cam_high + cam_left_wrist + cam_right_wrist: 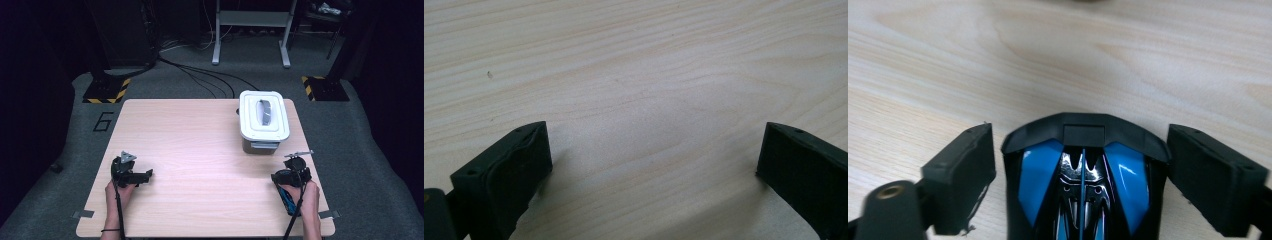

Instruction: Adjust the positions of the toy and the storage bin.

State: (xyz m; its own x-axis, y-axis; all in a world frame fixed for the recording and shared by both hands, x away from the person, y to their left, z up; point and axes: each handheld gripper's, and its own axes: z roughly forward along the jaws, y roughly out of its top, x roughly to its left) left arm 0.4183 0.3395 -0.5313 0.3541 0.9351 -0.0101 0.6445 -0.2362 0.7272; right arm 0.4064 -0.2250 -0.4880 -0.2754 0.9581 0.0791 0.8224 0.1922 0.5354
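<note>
Counts first: two grippers, one blue and black toy car, one white lidded box. The left gripper [145,175] rests near the table's left front edge in the high view, held in the person's left hand [118,192]; in the left gripper view its jaws stand wide apart with nothing but bare wood between them. The right gripper [1080,165] sits near the right front edge, held in the right hand [307,197]. The toy car [1083,185] lies between its two jaws, its black nose toward the table's middle; narrow gaps show on both sides, so the pads are released and not pressing on it. The car rests on the tabletop. The box [263,120] stands well apart on the far right part of the table, its lid on, with a grey handle lying along the lid's top.

The table [200,150] is pale wood-grain laminate. It stands on grey carpet in a dim room, with black cables trailing across the floor, two bases striped yellow and black, and a grey metal frame at the back. A dark figure "6" is marked on the floor left of the table.
</note>
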